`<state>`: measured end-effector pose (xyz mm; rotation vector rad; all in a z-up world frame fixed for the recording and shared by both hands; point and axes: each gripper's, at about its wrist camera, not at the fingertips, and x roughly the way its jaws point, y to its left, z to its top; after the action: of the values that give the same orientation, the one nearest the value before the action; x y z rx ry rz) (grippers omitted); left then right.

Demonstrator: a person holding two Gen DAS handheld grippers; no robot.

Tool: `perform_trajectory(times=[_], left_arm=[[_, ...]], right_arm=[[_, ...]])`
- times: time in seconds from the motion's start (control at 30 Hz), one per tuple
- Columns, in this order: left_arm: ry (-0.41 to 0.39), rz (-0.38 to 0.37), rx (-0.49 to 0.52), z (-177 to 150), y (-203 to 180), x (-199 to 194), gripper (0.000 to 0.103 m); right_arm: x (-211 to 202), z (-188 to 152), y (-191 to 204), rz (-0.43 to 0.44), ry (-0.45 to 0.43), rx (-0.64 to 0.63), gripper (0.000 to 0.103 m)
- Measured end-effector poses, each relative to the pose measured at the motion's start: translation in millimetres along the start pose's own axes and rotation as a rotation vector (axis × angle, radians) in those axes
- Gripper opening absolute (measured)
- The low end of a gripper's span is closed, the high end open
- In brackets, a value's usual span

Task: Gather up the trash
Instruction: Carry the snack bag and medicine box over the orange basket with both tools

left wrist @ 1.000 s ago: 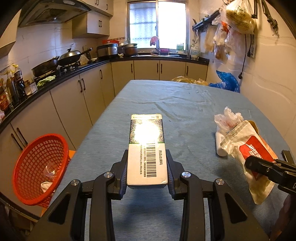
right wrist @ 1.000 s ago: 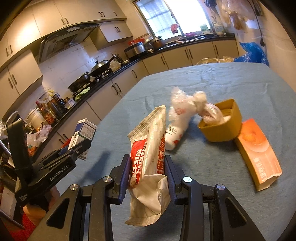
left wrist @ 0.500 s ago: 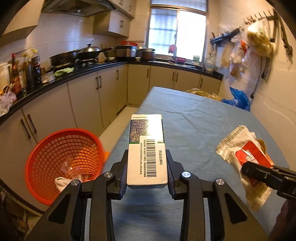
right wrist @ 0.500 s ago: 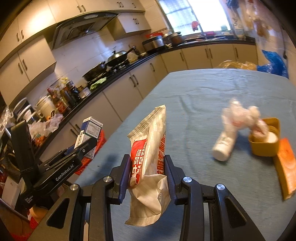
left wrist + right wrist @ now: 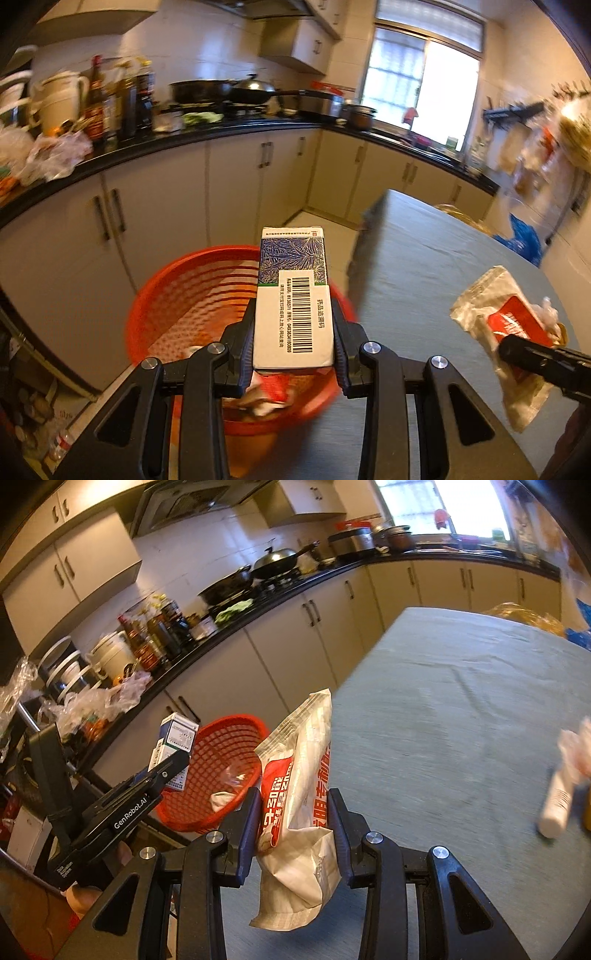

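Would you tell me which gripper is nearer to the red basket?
Left. The left gripper holds the carton right over the red basket; the right gripper, gripping the snack bag, sits farther back over the table.

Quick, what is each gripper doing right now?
Left gripper: closed on the box, above the basket.
Right gripper: closed on the bag.

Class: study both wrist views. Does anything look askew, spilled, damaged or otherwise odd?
Nothing is spilled or damaged. One oddity: a white bottle lies toppled on its side on the table. The carton and snack bag are held squarely near the red basket.
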<state>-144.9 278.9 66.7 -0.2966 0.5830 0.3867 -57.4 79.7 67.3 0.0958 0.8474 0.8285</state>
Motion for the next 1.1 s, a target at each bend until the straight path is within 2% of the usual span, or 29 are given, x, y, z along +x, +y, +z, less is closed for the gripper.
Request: perform_trajectory(times=[0.17,0.3,0.77,1.1], left_arm=[[0.019,0.047,-0.056,-1.8,42.8,6.1,0.033],[0.035,0.062,-0.075,-4.6,58.6,12.2,0.033],[0.072,0.059,-0.05,-13.5,63.7,29.3,0.033],[0.085,0.058,-0.047,-13.3,62.7,37.1,0.033]], right_arm=[[24.6,9.1,24.4,0.023,0.031,-0.034,0.039],[43.9,16.5,39.7,0.034,0.052,-0.053,0.039],[105.9,40.4,69.0,0.056,0.114,-0.067,0.039],[134.8,45.6,73.1,0.063,0.148,-0.054,0.04]])
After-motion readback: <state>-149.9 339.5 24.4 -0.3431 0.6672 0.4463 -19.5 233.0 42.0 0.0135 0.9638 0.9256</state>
